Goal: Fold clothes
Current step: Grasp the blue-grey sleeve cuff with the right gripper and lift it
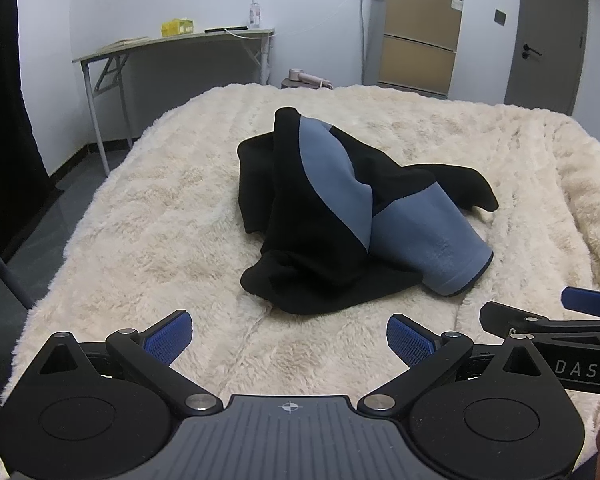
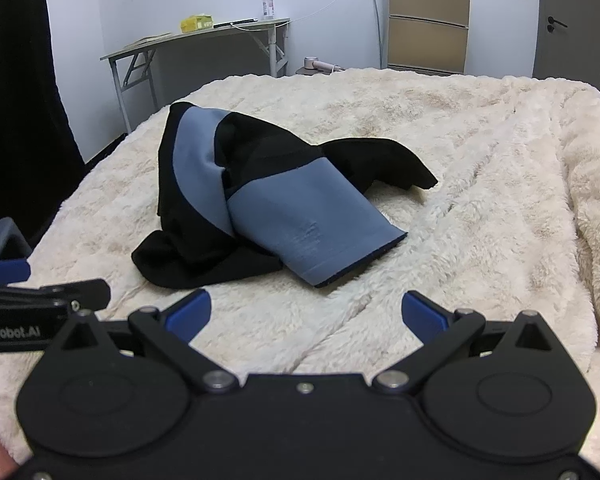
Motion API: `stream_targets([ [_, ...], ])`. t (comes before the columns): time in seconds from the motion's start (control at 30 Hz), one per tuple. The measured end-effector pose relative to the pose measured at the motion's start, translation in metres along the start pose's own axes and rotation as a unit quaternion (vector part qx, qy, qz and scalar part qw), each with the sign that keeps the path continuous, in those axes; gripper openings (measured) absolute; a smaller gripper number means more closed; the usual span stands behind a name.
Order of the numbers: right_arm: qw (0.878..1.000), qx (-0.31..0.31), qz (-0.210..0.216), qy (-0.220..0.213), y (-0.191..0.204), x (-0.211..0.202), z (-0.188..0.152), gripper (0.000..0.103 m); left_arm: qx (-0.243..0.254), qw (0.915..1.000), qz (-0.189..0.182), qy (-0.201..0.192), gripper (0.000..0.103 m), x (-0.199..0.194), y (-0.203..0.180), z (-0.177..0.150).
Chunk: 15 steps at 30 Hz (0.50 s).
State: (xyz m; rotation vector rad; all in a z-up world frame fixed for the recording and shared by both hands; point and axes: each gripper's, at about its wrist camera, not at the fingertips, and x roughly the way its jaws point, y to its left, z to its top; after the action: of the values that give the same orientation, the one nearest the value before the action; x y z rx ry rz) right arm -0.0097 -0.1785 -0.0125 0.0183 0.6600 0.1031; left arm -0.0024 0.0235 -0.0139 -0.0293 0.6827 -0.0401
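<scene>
**Crumpled black-and-blue garment on fleece bed, both grippers empty**

Item 1: garment [image 1: 332, 208], black with slate-blue panels, lying in a rumpled heap on a cream fleece blanket [image 1: 140, 208] that covers the bed. It sits ahead of both sets of jaws, apart from them. One blue sleeve [image 2: 312, 224] points toward the cameras, its cuff end nearest the right jaws. A black flap trails off to the far right of the heap.

Item 2: left gripper [image 1: 289, 336]. Jaws spread wide, blue pads facing inward, nothing between them but blanket. The garment's black near edge lies just beyond the gap, centred on it.

Item 3: right gripper [image 2: 306, 312]. Jaws spread wide, empty. The blue cuff lies just ahead of the gap, slightly left of centre. This gripper also shows at the right edge of the left wrist view, beside the left one.

Item 4: background, well beyond the jaws. Folding table [image 1: 172, 40] at far left bearing a clear bottle [image 1: 254, 12] and a yellow box [image 1: 177, 27]; tan fridge [image 1: 420, 32] at far right; grey door [image 1: 540, 40] beside it.
</scene>
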Motion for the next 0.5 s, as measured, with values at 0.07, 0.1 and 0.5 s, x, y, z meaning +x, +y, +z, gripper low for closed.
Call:
stream_targets([
  [0.07,1.0,-0.006,0.009,-0.008,0.003,0.001,-0.003,0.103,0.005,0.9994,-0.021,-0.026,0.103,-0.002,0.009,-0.007],
  [0.1,1.0,-0.009,0.015,-0.012,0.004,0.002,-0.005,0.103,0.006,0.9986,-0.033,-0.041,0.103,-0.002,0.014,-0.011],
  [0.5,0.994,-0.046,0.082,-0.064,0.019,0.008,-0.025,0.103,-0.039,0.985,-0.132,-0.103,0.103,-0.014,0.067,-0.021],
])
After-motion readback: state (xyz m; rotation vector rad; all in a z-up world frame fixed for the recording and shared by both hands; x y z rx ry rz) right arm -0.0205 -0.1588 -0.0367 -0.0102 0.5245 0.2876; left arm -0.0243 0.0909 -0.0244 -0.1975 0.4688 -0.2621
